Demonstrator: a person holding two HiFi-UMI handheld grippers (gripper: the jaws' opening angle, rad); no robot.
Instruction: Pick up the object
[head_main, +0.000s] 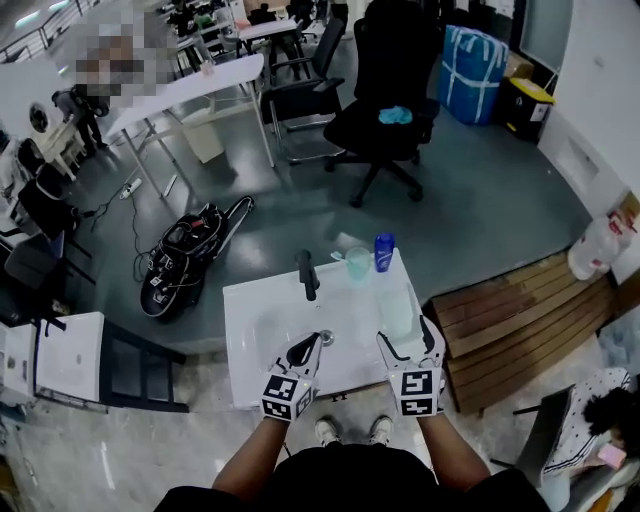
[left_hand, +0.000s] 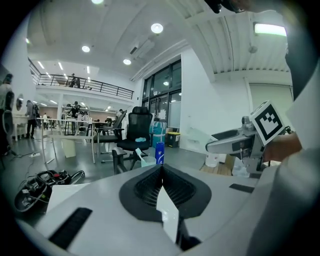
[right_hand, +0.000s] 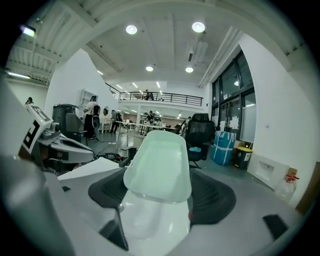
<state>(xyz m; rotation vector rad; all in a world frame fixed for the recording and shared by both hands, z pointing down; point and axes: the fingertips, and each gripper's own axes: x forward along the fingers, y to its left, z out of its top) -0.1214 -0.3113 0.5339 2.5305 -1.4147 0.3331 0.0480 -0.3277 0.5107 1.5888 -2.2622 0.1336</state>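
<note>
A pale green see-through dish (head_main: 396, 308) hangs over the right side of the white washbasin (head_main: 255, 320), and my right gripper (head_main: 405, 335) is shut on it. In the right gripper view the dish (right_hand: 159, 165) fills the space between the black pads, which stand wide apart on its sides. My left gripper (head_main: 316, 340) hovers over the basin's middle near the drain, its tips together; in its own view my left gripper (left_hand: 161, 170) shows only a thin white sliver behind the pads. A black tap (head_main: 307, 275), a cup with a toothbrush (head_main: 358, 263) and a blue bottle (head_main: 384, 252) stand at the basin's far edge.
A black office chair (head_main: 385, 115) stands beyond the basin. Black gear with cables (head_main: 185, 255) lies on the floor to the left. A wooden platform (head_main: 520, 325) runs along the right. A white cabinet (head_main: 68, 355) stands at the left.
</note>
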